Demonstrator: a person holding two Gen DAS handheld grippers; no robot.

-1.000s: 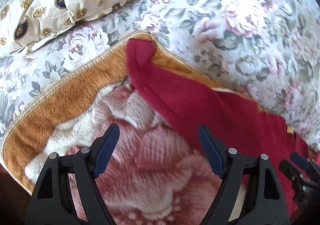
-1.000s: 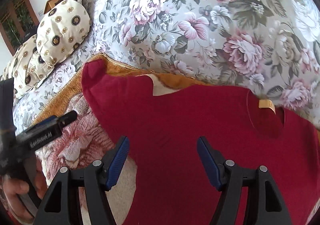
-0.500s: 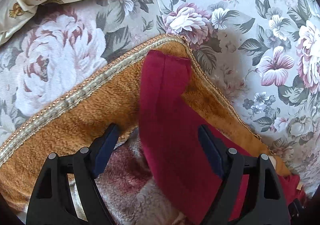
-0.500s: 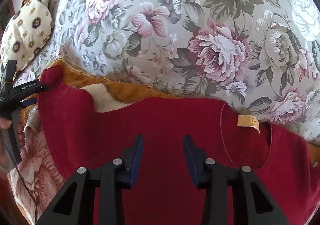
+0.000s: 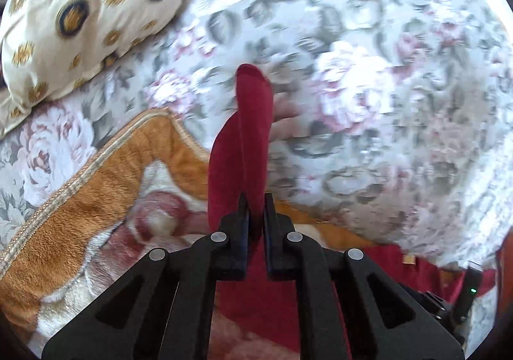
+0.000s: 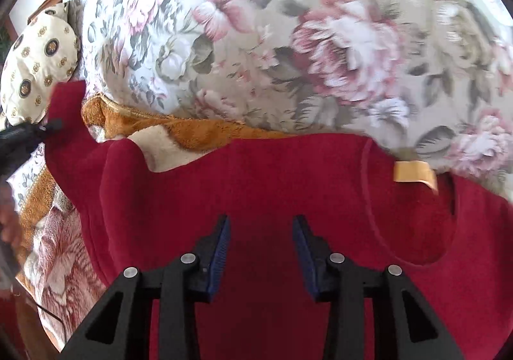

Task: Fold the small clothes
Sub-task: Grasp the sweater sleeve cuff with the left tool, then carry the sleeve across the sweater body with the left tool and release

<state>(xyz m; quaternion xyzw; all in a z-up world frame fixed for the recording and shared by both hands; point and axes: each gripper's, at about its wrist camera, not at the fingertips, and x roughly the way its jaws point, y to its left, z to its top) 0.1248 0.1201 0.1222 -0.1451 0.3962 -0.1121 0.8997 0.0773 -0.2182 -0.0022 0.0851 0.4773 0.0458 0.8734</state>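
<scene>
Your left gripper [image 5: 255, 215] is clamped on the sleeve [image 5: 247, 135] of the red sweatshirt [image 6: 256, 187], which stands up toward twelve o'clock as a narrow folded strip against the blurred floral sofa back [image 5: 368, 71], with the gold-medallion cushion [image 5: 73, 17] at ten o'clock. Only your right wrist view shows the garment's body: it lies flat, deep red and fleecy, on the plush orange-bordered blanket [image 6: 192, 135], its round neckline and tan label [image 6: 413, 172] at three o'clock, its lifted sleeve at nine. Your right gripper [image 6: 261, 247] hovers over the chest, fingers parted, holding nothing.
</scene>
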